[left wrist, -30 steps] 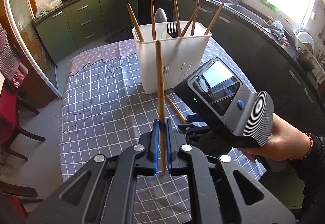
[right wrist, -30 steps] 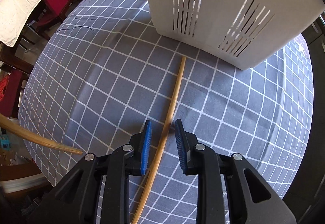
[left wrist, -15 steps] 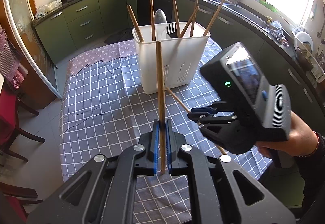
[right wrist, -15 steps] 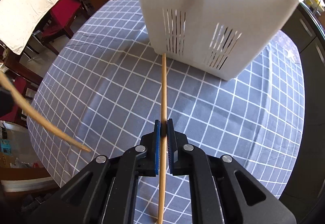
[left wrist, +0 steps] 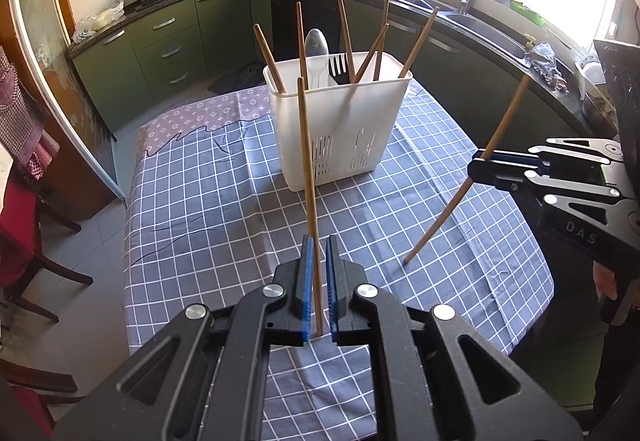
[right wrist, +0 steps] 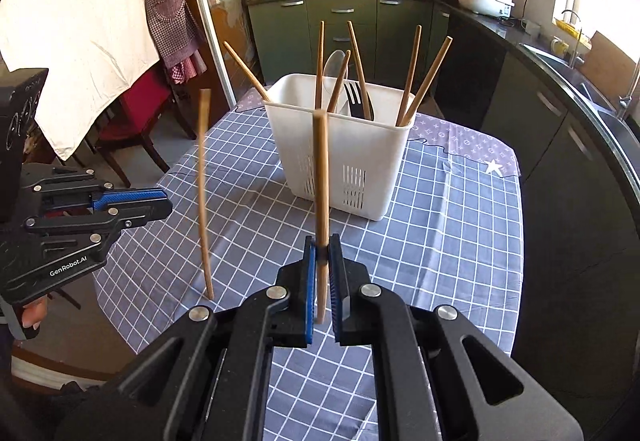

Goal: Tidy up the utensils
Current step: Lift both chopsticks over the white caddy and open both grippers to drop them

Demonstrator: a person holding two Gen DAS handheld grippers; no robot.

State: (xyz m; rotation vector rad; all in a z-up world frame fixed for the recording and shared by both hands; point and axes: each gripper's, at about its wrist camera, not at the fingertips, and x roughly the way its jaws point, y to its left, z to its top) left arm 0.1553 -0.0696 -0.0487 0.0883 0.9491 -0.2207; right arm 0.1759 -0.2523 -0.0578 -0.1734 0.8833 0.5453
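Note:
A white slotted utensil holder (left wrist: 340,129) (right wrist: 340,157) stands on the checked tablecloth with several wooden chopsticks, a pale spoon (left wrist: 316,49) and a black fork (right wrist: 357,99) upright in it. My left gripper (left wrist: 318,277) is shut on a wooden chopstick (left wrist: 306,161) that points up toward the holder. My right gripper (right wrist: 321,273) is shut on a second chopstick (right wrist: 321,169), held above the table in front of the holder. From the left wrist view the right gripper (left wrist: 478,167) hangs at the right with its chopstick (left wrist: 496,145) slanting. The left gripper (right wrist: 162,201) shows at the left of the right wrist view.
The table (left wrist: 200,201) carries a blue-grey checked cloth with bare cloth around the holder. Dark green kitchen cabinets (left wrist: 160,41) and a counter with a sink (left wrist: 480,17) curve behind it. Red chairs (right wrist: 136,113) and a hanging white cloth (right wrist: 72,1) stand at the table's side.
The right gripper shut on the chopstick that lay on the cloth and lifted it clear of the table, tipping it upright. The left gripper kept still with its chopstick.

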